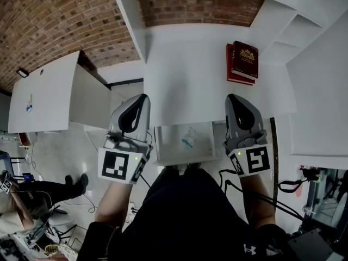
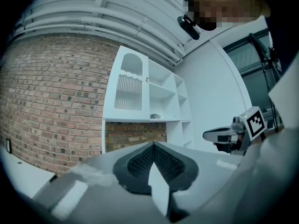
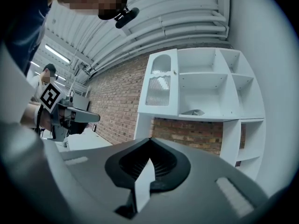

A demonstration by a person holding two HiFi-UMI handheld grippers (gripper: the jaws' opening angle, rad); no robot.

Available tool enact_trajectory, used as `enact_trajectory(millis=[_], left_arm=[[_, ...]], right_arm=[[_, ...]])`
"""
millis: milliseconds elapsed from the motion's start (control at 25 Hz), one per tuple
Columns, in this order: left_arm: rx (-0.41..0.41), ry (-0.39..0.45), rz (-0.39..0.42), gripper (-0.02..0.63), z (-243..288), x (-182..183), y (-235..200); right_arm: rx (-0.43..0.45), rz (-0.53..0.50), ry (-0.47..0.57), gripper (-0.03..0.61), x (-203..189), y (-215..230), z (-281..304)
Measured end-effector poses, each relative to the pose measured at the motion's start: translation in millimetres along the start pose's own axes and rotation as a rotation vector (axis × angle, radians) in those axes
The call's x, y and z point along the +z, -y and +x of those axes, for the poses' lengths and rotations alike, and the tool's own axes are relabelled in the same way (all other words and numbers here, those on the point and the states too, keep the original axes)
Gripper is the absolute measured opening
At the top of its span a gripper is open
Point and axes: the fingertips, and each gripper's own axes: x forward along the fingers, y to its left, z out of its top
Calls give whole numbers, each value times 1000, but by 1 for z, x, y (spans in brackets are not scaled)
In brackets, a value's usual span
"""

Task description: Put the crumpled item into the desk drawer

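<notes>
Head view: left gripper point(image 1: 142, 98) and right gripper point(image 1: 232, 98) point up-frame at lower centre, jaws closed and empty, flanking the open drawer point(image 1: 166, 155) containing the crumpled item point(image 1: 189, 139).

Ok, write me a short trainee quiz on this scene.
1. True or false: the crumpled item lies inside the open drawer.
2. The red books lie: A) on the desk; B) in the drawer; C) on the floor.
3. Fill in: the jaws of the left hand-held gripper and the right hand-held gripper are both ____, with nothing between them.
Key: 1 true; 2 A; 3 shut.
</notes>
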Motion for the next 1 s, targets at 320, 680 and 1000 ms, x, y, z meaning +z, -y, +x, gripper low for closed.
enact_trajectory(millis=[320,680,1000], left_arm=[[7,-12,-5,2,3,-4,0],[3,-46,-11,2,4,-14,1],[-15,-62,-9,2,9,-19,3]], right_arm=[[-4,12,1,0,-2,4,-1],[-8,17,-4,0,-6,4,0],[-23,19,-5,0,-8,7,-1]])
